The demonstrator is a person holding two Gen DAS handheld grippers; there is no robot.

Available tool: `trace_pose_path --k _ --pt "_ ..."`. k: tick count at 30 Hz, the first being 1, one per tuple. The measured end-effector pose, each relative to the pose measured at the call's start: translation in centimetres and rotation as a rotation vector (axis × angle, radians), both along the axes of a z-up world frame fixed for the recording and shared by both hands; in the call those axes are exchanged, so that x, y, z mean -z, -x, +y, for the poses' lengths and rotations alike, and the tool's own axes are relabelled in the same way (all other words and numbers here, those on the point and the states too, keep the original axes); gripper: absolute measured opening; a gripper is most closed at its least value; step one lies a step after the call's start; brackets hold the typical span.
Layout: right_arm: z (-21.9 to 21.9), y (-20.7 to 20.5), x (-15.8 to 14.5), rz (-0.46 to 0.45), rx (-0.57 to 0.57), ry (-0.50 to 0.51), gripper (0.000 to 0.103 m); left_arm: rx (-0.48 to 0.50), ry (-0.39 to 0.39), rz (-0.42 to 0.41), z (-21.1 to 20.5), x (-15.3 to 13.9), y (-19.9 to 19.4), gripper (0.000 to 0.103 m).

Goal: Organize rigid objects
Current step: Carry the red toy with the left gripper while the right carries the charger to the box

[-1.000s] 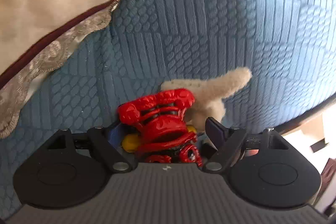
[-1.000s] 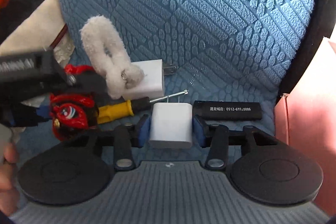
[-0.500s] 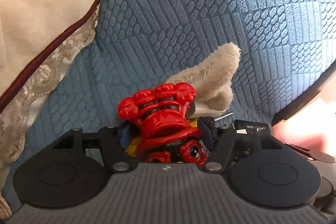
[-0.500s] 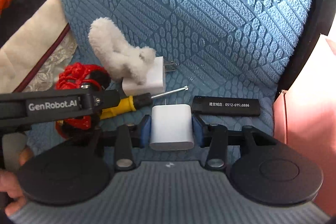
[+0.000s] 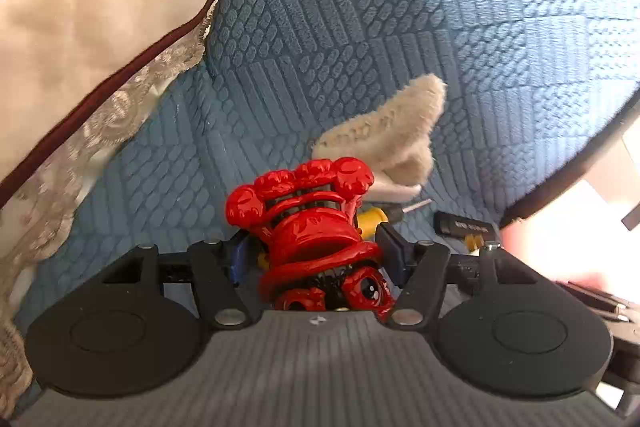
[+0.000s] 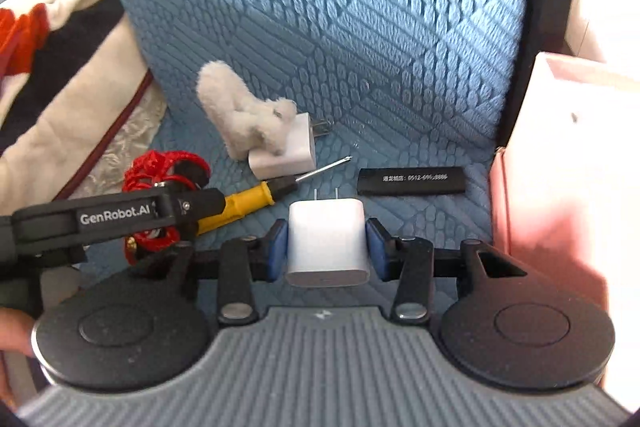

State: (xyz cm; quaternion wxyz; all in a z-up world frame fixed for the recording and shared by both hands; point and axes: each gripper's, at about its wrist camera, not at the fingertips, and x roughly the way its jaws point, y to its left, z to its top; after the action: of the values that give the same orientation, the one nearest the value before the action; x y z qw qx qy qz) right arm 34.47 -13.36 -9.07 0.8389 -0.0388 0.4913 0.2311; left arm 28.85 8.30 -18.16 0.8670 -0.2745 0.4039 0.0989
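White charger [image 6: 327,242] clamped in right gripper [image 6: 327,245], prongs pointing away, above blue cushion [image 6: 320,7]; pink box [image 6: 560,155] lies right, nearest this hand. Left gripper [image 5: 316,255], jaws recently closing, clamps red figurine [image 5: 316,227].

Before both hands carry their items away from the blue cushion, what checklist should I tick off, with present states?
1. Right gripper shut on the white charger, centred: ok.
2. Left gripper on the red figurine: its jaws have just been closing, figurine between them: ok.
3. Figurine clear of the yellow screwdriver: cannot tell.
4. Second charger, under the fluffy toy, untouched: ok.
5. Black stick clear of both grippers: ok.
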Motion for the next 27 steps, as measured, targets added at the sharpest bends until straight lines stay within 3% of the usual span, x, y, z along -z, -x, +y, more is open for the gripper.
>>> trace_pose_path --k 6,15,21,27 --pt "-0.6 1.1 -2.1 -0.064 0.025 0.000 0.046 0.057 -0.013 -0.018 -1.3 -1.8 2.2 0.068" --pt "-2.0 4.3 -3.9 -0.080 0.036 0.000 0.046 0.070 0.042 -0.042 -1.9 -3.4 5.5 0.068" --pt "-3.0 7.7 -4.5 -0.074 0.054 -0.009 0.046 0.099 -0.013 -0.072 -3.2 -5.1 8.4 0.068" --pt "-4.7 10.9 -5.4 -0.068 0.108 -0.022 0.046 0.092 0.014 -0.096 -3.6 -7.0 11.2 0.068"
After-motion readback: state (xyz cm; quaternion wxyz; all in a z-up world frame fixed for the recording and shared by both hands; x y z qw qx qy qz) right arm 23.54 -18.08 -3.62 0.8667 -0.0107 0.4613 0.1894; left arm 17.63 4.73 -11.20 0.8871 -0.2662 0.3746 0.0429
